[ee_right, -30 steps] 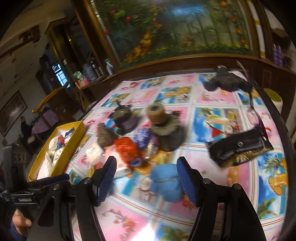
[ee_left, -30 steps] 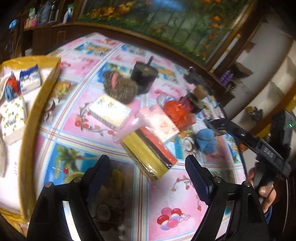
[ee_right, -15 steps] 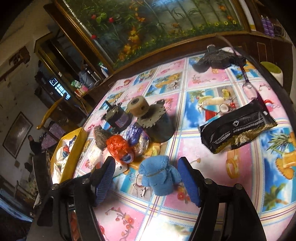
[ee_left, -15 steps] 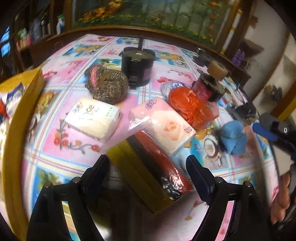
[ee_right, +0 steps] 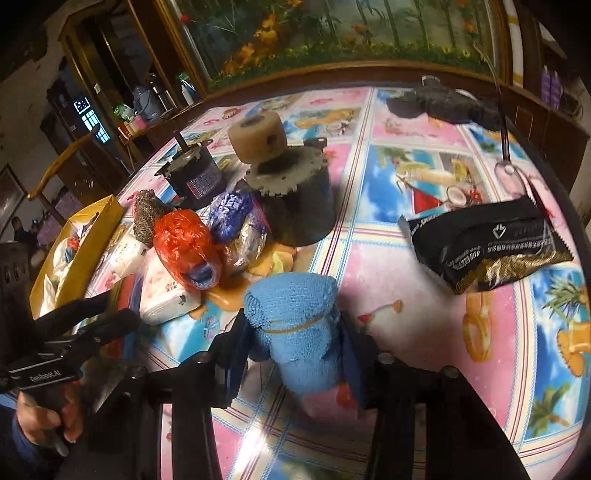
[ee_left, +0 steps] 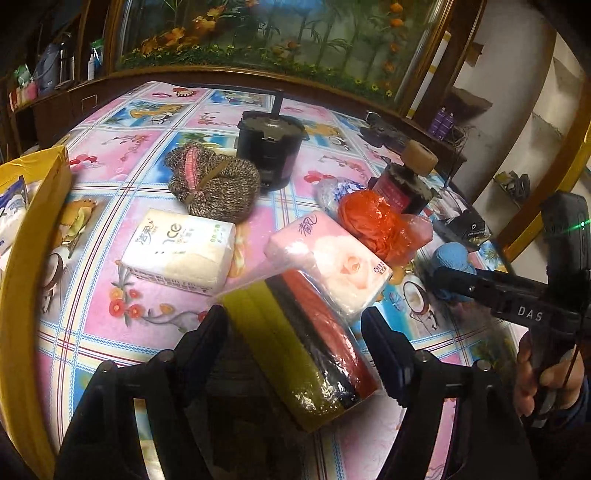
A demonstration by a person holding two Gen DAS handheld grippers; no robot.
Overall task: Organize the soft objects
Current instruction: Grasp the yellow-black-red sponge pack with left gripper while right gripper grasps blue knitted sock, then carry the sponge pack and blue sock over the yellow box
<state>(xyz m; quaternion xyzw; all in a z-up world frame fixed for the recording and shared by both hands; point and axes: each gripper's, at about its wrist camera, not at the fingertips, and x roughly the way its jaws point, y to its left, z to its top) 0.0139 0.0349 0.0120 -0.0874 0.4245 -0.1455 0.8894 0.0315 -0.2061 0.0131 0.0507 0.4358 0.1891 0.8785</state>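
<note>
Table's got a glossy plastic cloth [ee_right: 406, 266], pink and blue squares with cartoon fruit, palms and flowers, light glaring off it near the edge.

Nearest in the right view, the right gripper [ee_right: 295, 354] has just been closing, and its blue pads sit tight on both sides of the blue cloth roll [ee_right: 295, 325], a nubbly knit bundle with a rubber band round it, standing on the cloth. In the left view the left gripper [ee_left: 295, 339] has been closing too, but it's open around the sponge pack [ee_left: 306, 343]. That's a yellow, black and red block in crinkly clear wrap. The left pad looks right at the yellow edge and there's a gap on the right side.

Just past that lies a pink tissue pack [ee_left: 332, 258] touching the sponges, and a white tissue pack [ee_left: 181, 251] lies to the left. An orange plastic bag [ee_left: 376, 221] is scrunched up, with a brown knit bundle [ee_left: 214, 184] behind. A yellow box [ee_left: 33, 229] sits at the left edge, soft stuff in it.

Further back stand two grimy metal motors [ee_right: 295, 195], one with a tan wheel on top. A shiny black foil packet [ee_right: 487, 247] lies off to the right.

At the back, dark wood cabinets and a big flower mural [ee_left: 280, 33].
</note>
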